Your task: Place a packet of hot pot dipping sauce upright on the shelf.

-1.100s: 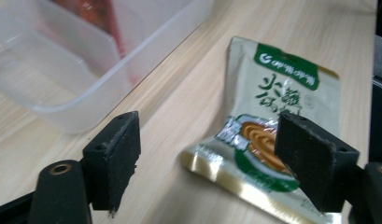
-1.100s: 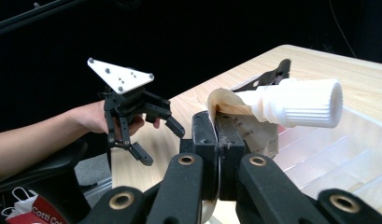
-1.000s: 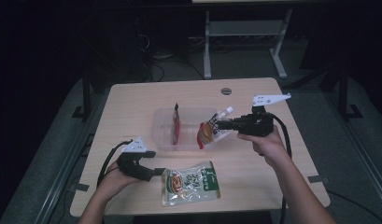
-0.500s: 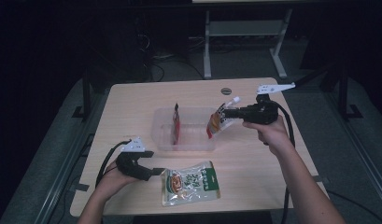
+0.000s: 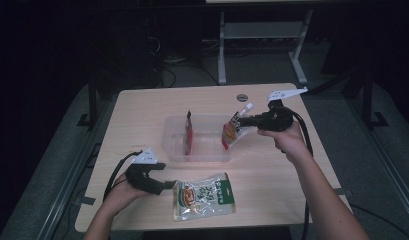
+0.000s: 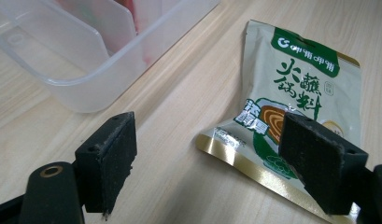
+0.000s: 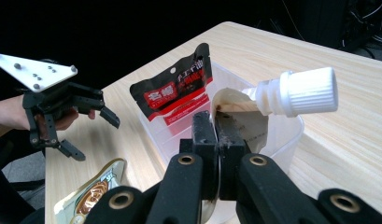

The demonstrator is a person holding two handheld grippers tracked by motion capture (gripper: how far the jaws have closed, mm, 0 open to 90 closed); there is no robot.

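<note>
On the wooden surface (image 5: 272,175): one clear plastic bin (image 5: 199,150), divided, a red-and-black packet (image 5: 188,135) upright inside. Right gripper (image 5: 243,121): jaws clamped on the spouted pouch (image 5: 234,131), which has travelled from beside the bin to hang over its right end; deposit looks imminent, a judgement only. Left gripper (image 5: 168,185): unmoved, jaws apart, just beside the green sauce packet (image 5: 204,196) lying flat near the front edge, likely next in line.
</note>
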